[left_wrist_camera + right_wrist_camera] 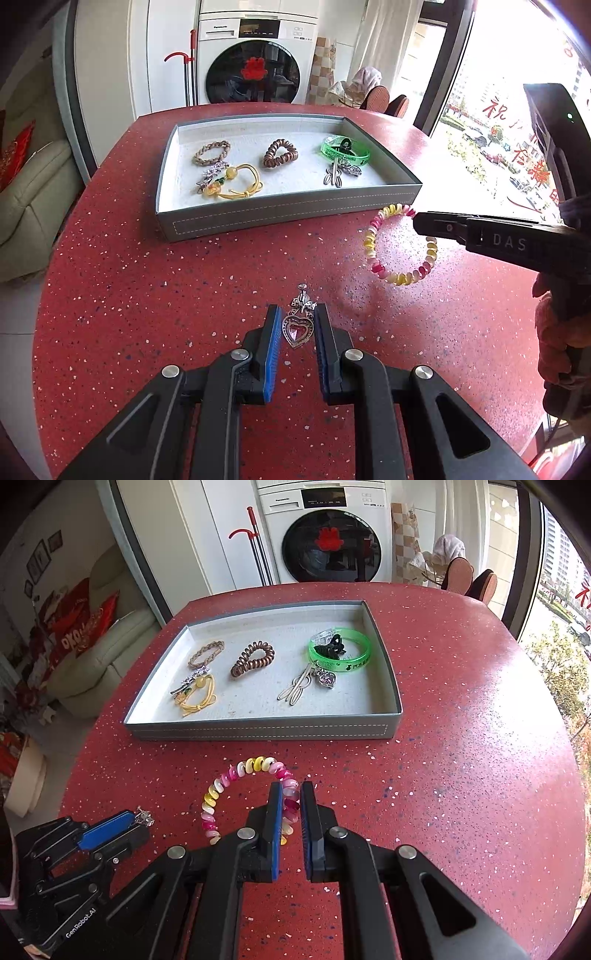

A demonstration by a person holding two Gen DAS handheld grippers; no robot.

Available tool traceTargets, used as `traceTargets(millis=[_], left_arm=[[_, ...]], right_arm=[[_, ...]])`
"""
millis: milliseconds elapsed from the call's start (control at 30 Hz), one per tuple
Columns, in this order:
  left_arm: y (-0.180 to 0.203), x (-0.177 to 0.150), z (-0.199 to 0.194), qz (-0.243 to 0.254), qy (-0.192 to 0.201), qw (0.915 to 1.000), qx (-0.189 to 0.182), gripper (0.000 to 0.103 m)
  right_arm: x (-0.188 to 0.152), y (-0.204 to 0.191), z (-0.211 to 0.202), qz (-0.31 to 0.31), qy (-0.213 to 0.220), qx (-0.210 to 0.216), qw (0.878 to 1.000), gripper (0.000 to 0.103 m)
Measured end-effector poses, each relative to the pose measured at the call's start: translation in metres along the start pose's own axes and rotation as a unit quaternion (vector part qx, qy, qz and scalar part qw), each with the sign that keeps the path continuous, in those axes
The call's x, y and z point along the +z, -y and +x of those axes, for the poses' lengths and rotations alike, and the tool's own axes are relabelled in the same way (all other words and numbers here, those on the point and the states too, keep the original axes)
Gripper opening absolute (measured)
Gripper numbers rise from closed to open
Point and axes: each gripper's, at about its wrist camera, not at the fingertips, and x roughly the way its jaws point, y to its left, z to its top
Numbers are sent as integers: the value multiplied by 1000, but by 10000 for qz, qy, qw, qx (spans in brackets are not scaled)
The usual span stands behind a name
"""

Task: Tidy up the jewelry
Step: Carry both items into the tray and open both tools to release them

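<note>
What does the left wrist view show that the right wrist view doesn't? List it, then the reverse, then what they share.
Only the left wrist view: the heart pendant held between the left gripper pads. Only the right wrist view: framed pictures on the wall, and the right gripper clamping the pink-yellow spiral bracelet. Both: the grey tray, green bangle, washing machine.

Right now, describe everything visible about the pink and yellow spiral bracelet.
The spiral bracelet is a coiled ring of glossy, plastic-looking loops in pink, yellow and white. It forms an open loop in front of the grey tray, outside it. The right gripper is shut on one side of it; the red table shows through its middle.
</note>
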Motion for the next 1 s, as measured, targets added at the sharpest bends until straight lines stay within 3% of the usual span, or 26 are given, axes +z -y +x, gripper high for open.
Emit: traceTargets(millis=[1000], left_arm=[[-22,54,-3,30,427,9990,152,35]], right_arm=[[30,17,-20,442,375,80,9983,10]])
